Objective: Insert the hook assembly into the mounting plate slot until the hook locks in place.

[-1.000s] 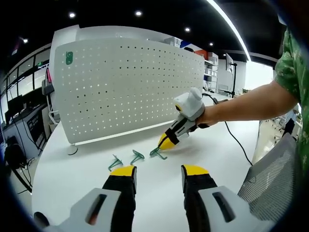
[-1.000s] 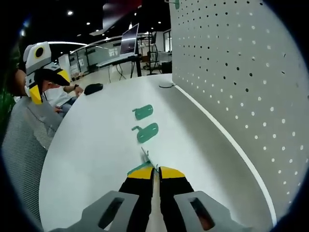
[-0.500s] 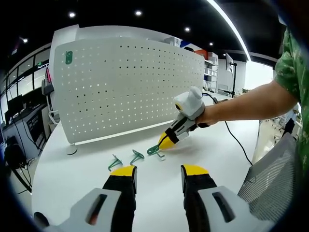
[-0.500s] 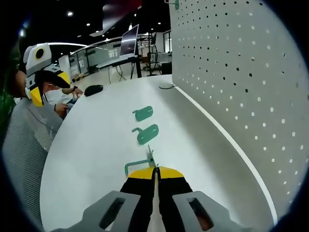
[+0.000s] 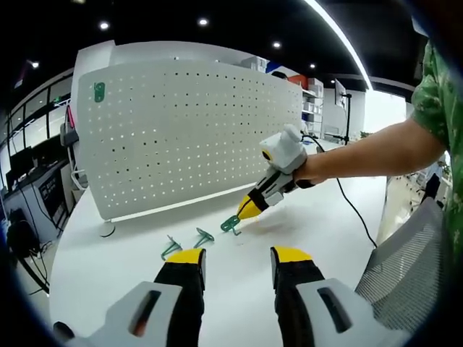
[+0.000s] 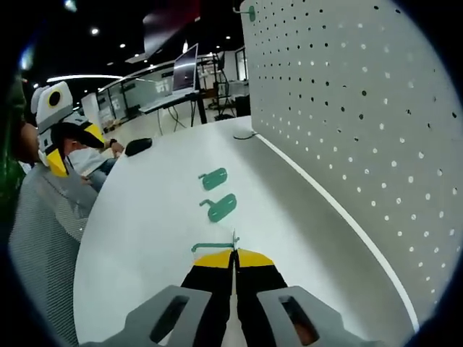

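Left claw (image 5: pixel 235 262): it is hanging low over the worktop (image 5: pixel 108 267) with its jaws standing well apart and nothing between them.
Spare hooks: two green hooks are lying on the worktop, one (image 5: pixel 171 247) at about 11 o'clock from the left claw's tips and the next (image 5: pixel 203 236) just to its right at about 12 o'clock; in the right gripper view they are sitting one behind the other, at (image 6: pixel 219 207) and (image 6: pixel 213 178).
Held hook (image 5: pixel 231 224): the right claw (image 5: pixel 246 210) is pinching it with its jaws pressed together, and the hook is hanging just above the worktop; in the right gripper view it (image 6: pixel 214 246) is sticking out toward 9 o'clock from the right claw's tips.
Pegboard (image 5: pixel 188 130): it is standing upright at 12 o'clock in the left gripper view, well apart from the held hook; one green hook (image 5: pixel 98 92) is already sitting in its upper left corner.
Grip risk: the claw is holding only a thin edge of the hook, so I judge it may be twisting or slipping out on the way to the board.
Aim risk: the holes are small and close together, so a tilted hook could be jamming against the face instead of entering and locking.
Board risk: pushing hard may be tipping or sliding the free-standing board, since the left claw is not bracing it.
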`<move>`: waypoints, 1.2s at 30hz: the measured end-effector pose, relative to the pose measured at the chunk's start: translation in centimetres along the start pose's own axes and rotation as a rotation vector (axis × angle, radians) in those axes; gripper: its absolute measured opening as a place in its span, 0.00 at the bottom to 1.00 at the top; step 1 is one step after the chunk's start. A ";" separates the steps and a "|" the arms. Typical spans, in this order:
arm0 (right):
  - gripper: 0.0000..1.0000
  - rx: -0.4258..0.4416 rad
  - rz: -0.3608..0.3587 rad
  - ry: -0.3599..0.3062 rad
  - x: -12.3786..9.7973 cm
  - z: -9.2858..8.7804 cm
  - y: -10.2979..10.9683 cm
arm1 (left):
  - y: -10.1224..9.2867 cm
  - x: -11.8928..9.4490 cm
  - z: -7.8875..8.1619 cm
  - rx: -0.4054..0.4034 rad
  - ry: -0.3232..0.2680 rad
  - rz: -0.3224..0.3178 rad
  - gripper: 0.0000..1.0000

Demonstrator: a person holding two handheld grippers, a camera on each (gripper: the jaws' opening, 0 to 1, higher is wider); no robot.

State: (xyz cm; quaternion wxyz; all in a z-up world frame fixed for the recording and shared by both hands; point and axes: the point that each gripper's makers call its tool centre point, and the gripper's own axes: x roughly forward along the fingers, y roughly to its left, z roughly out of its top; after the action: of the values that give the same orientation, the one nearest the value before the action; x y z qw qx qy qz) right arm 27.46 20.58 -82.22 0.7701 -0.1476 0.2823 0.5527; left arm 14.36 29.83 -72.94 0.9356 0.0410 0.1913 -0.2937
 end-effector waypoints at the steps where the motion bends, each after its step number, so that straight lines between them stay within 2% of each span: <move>1: 0.00 -0.001 -0.001 0.001 0.0 0.0 0.0 | 0.0 0.0 0.0 0.002 -0.001 -0.001 0.37; 8: 0.00 0.000 -0.013 0.010 -0.4 -0.1 0.0 | -0.2 -0.1 0.4 0.008 -0.008 -0.004 0.37; 13: 0.00 -0.042 -0.045 0.044 -0.1 -1.3 -0.4 | -0.2 -0.2 0.3 0.007 -0.007 -0.004 0.36; 21: 0.00 -0.052 -0.054 0.062 0.0 -2.5 -0.4 | 0.0 -0.1 0.3 0.006 -0.005 -0.002 0.36; 27: 0.01 -0.039 -0.052 0.049 0.1 -2.3 -0.4 | -0.1 0.0 0.1 0.004 -0.001 -0.003 0.36; 30: 0.06 -0.045 -0.044 0.044 0.1 -2.1 -0.2 | 0.0 0.0 0.1 0.002 -0.002 -0.002 0.36; 36: 0.05 -0.065 -0.044 0.039 0.3 -1.9 0.0 | 0.0 0.0 0.1 0.000 -0.002 0.000 0.36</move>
State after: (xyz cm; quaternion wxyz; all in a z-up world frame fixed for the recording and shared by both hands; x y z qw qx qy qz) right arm 27.01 19.84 -83.91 0.7712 -0.1894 0.2756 0.5417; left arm 14.39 29.87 -72.84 0.9358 0.0404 0.1903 -0.2939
